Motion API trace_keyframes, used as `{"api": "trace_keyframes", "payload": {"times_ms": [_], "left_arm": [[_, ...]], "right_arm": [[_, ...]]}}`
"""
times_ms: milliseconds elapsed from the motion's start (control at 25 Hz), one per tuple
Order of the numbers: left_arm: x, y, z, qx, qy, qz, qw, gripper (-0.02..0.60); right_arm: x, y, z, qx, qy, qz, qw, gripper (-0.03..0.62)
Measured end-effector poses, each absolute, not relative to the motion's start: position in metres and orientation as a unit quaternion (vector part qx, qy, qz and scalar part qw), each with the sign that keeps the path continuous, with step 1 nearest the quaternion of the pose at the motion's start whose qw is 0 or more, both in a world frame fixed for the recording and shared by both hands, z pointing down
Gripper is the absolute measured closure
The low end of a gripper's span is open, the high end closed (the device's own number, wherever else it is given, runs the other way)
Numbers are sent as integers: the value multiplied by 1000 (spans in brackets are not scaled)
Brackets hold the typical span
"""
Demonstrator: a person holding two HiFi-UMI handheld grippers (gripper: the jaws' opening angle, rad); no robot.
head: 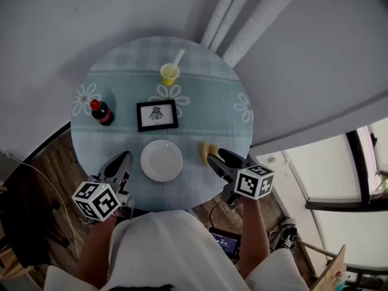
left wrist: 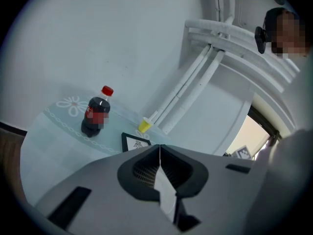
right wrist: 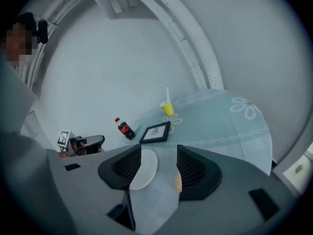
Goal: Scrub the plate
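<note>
A white plate (head: 161,160) lies empty near the front edge of the round table (head: 206,117), between my two grippers. In the right gripper view the plate (right wrist: 146,166) shows through the gap, toward the left jaw. A yellow sponge (head: 207,150) rests on the cloth just right of the plate, at the tips of my right gripper (head: 216,156). That gripper (right wrist: 159,148) is open, and a sliver of the sponge (right wrist: 178,181) peeks out beside its right jaw, untouched by the pads. My left gripper (head: 123,158) sits left of the plate, shut (left wrist: 159,148) with nothing held.
A cola bottle (head: 101,111) stands at the table's left, a black picture frame (head: 157,114) in the middle, and a yellow cup with a straw (head: 170,73) at the back. White pipes (head: 242,17) run behind the table. The table edge is close under both grippers.
</note>
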State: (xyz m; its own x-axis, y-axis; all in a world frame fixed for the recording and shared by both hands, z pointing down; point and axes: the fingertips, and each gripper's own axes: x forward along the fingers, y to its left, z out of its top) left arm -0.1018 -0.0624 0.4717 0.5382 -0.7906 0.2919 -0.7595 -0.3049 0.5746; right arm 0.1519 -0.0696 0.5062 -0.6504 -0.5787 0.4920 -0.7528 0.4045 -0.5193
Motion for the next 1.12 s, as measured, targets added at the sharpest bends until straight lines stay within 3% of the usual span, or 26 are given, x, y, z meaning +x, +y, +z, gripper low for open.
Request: {"api": "trace_keyframes", "payload": {"times_ms": [120,480,560,680,960,1120], "left_arm": [[-107,-67,470,804,-492,-23,333,571],[-109,-70,432,813,-486,-59,315,569],[-108,-67,425,821,-479,-54,306,532],[-107,-62,419,821,-474,-64,310,529],[-96,-51,429,823,-468,-49,318,531],[-88,-44,430,838,-456,-21,300,531]], "right_arm": [[152,-64,481,423,-837,339,74,379],[164,-58,426,482,-835,261,42,381],[164,-56,418,497,-832,244,42,388],[157,-49,418,516,-828,212,52,453],[144,-37,423,539,-816,205,35,524],[151,-39,441,576,-784,213,87,540]]}}
